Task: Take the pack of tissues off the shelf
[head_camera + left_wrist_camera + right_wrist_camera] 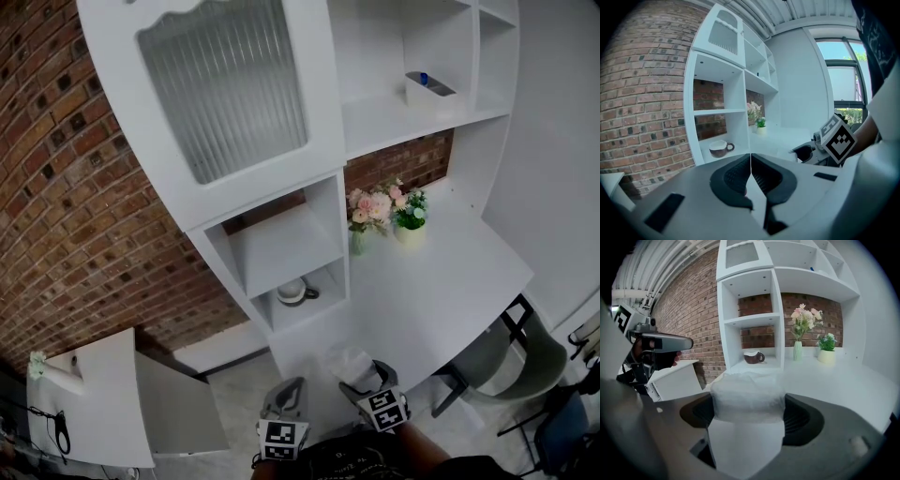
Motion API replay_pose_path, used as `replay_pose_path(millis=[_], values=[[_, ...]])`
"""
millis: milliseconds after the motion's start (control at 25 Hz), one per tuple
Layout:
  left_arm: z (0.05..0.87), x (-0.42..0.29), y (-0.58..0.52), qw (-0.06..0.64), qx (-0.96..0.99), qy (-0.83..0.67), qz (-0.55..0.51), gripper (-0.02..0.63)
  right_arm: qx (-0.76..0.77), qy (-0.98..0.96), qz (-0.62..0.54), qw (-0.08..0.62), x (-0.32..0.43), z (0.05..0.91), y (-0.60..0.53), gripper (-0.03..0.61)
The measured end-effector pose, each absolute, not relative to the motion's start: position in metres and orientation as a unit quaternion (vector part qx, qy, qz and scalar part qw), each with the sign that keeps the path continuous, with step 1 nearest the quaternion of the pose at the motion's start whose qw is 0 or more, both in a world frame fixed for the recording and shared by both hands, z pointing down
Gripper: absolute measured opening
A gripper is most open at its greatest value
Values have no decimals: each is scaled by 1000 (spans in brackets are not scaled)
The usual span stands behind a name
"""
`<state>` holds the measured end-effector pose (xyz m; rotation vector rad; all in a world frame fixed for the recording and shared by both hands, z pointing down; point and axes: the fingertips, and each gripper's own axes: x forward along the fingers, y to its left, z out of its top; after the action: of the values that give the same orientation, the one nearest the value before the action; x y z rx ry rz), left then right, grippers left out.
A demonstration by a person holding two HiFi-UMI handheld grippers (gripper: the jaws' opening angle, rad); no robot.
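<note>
While the left gripper [751,176] sits clenched and empty, a cup [293,292] stands in the lowest cubby of the shelf [281,246] beyond it. The right gripper [747,411] grasps the pack of tissues [747,392], clear of the shelf, over the near end of the white desk [450,281]. Farther right, a vase of pink flowers [367,214] and a potted plant [410,220] stand well apart from it.

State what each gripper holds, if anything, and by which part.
Right gripper: soft white pack of tissues, fingers pressing its two opposite sides. Left gripper: nothing, fingers shut.
</note>
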<state>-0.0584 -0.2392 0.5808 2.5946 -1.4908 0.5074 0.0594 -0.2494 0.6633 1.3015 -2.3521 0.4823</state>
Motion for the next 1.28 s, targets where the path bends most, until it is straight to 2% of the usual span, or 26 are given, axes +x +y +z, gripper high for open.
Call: replay_pose_path(millis=[960,1280], values=[[585,-54,-249,68,856,-483,174,11,452,-834,187,256,60,701,-248,426],[587,-62,-247,74,852,-488,172,11,432,-828,213,288,61,715,-242,481]])
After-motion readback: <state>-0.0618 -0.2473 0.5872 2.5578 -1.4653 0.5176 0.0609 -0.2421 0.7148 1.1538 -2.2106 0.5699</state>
